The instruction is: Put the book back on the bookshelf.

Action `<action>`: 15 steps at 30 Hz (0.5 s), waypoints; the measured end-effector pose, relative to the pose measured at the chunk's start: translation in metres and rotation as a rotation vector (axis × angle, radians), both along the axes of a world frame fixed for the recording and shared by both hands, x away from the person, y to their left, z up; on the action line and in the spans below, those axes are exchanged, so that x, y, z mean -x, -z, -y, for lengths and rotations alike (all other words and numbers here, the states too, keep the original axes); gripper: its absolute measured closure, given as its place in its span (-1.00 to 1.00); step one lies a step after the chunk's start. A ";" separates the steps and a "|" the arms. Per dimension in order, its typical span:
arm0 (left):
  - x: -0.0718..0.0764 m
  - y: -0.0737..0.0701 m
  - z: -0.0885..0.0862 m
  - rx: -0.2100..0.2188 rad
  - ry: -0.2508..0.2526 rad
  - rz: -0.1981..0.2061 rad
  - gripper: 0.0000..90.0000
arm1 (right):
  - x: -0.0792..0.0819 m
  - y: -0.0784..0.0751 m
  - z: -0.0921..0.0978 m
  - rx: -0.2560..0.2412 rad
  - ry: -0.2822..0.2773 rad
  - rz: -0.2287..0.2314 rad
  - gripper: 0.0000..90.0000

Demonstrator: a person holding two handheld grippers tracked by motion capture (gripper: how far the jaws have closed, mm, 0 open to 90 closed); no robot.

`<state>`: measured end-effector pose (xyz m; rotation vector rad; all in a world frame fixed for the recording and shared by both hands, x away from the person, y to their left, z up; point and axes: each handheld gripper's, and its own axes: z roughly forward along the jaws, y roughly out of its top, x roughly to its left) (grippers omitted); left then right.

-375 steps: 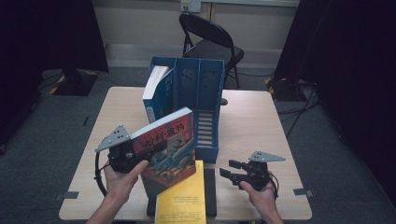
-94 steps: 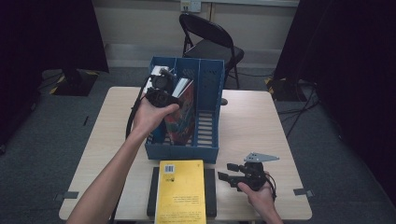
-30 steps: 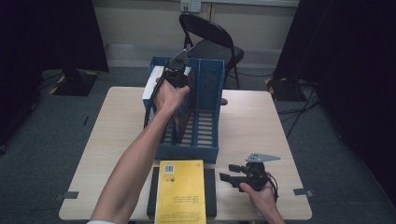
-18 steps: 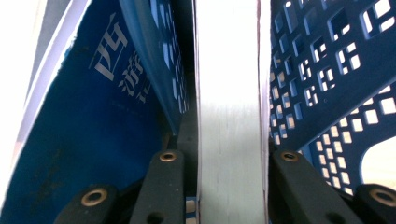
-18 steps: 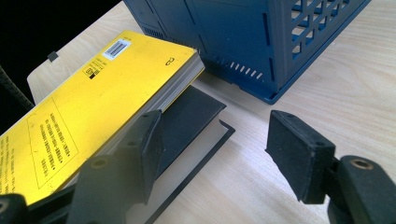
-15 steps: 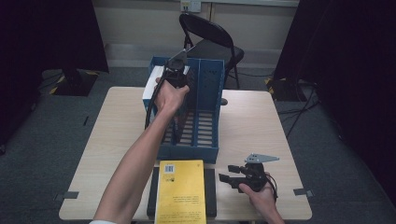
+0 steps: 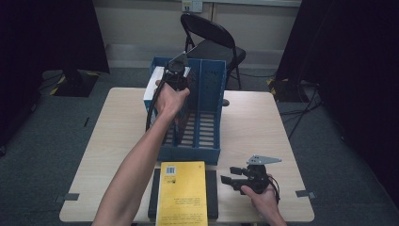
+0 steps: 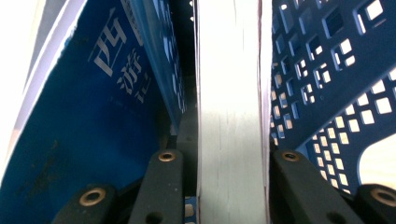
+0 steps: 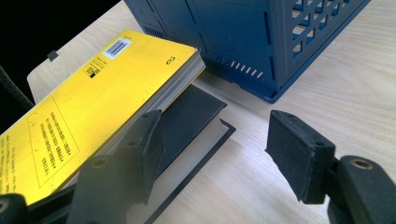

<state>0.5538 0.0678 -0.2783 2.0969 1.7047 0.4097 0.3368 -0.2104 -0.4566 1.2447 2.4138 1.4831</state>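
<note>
My right gripper [image 7: 225, 179] unmoved since half a second ago: near right on tabletop [image 7: 263, 117], jaws apart, beside yellow book [image 7: 182, 193]. My left gripper [image 7: 178, 70] still far inside blue file rack [image 7: 207, 120], clamped on book [image 8: 229, 107] standing upright between dividers, blue book [image 8: 79, 130] alongside.

The blue book [image 8: 93, 121] and perforated divider [image 8: 327, 84] crowd the held book [image 8: 231, 116] on both sides.

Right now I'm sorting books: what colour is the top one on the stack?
Yellow book, clearest in the right gripper view.
</note>
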 end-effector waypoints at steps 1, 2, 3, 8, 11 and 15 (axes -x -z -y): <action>0.001 0.000 0.000 0.006 0.002 0.004 0.62 | 0.000 0.000 0.000 0.000 -0.001 0.001 -0.20; 0.002 0.000 -0.001 0.005 0.006 0.004 0.61 | 0.000 0.000 0.000 0.000 -0.002 0.002 -0.20; 0.003 0.000 -0.001 0.012 0.004 0.006 0.61 | 0.000 0.000 -0.001 0.001 -0.002 0.001 -0.20; 0.010 -0.001 -0.003 0.022 0.020 0.022 0.54 | 0.000 0.000 -0.001 0.001 -0.002 0.001 -0.20; 0.013 0.000 -0.009 0.047 0.021 0.032 0.54 | 0.000 0.000 -0.002 0.004 -0.001 0.000 -0.20; 0.019 0.001 -0.016 0.054 0.024 0.045 0.45 | 0.000 0.000 -0.003 0.005 -0.003 0.003 -0.20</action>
